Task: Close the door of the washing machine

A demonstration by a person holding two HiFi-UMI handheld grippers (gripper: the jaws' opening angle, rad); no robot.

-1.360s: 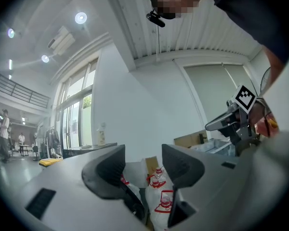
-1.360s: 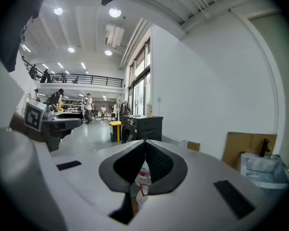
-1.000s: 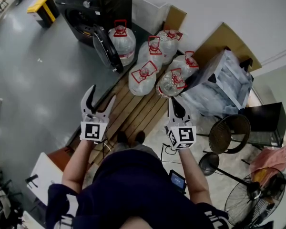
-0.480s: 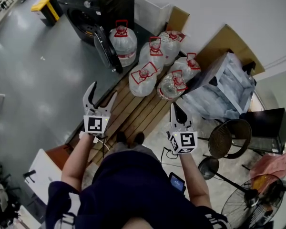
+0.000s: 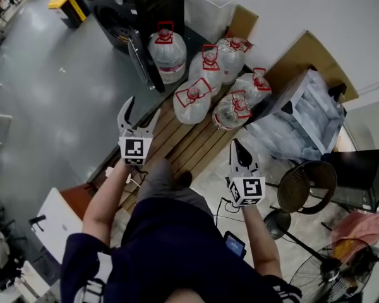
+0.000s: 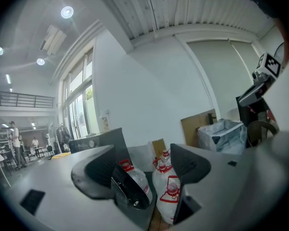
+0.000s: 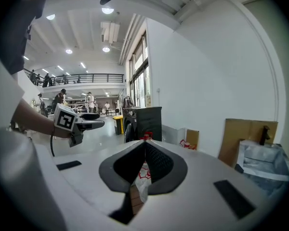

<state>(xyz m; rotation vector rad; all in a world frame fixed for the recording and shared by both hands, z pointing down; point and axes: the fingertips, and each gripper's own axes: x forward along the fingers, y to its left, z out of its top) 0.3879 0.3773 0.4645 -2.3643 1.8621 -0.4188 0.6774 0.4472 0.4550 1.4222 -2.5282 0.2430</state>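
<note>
now well back from the washer (image 5: pixel 123 8), up on the boards (image 5: pixel 186 147). far ahead by the wall (image 5: pixel 271 5), black and boxy, with its round door (image 5: pixel 139 59) swung wide open, edge toward the camera. just beside that door, a jug (image 5: pixel 167 52), then more jugs (image 5: pixel 218 84) in a bunch on the boards.

holds the left gripper (image 5: pixel 144 108) out near the edge of the boards, aimed toward the door. fingers wide apart, just been opening, with only air between them. far off through the gap in the left gripper view, the door (image 6: pixel 130 196) and the jugs (image 6: pixel 168 189). touching nothing.

holds the right gripper (image 5: pixel 237 145) lower and nearer the body, aimed toward the jugs. fingers pressed together, tip to tip, holding nothing. in the right gripper view, shut fingers in front, washer (image 7: pixel 145 121) far behind, left gripper (image 7: pixel 79 124) off to the side, well apart.

over on the right of the head view, cardboard (image 5: pixel 309 52) against the wall, a box (image 5: pixel 309 115) in plastic wrap, and a fan (image 5: pixel 322 273) low in the corner.
</note>
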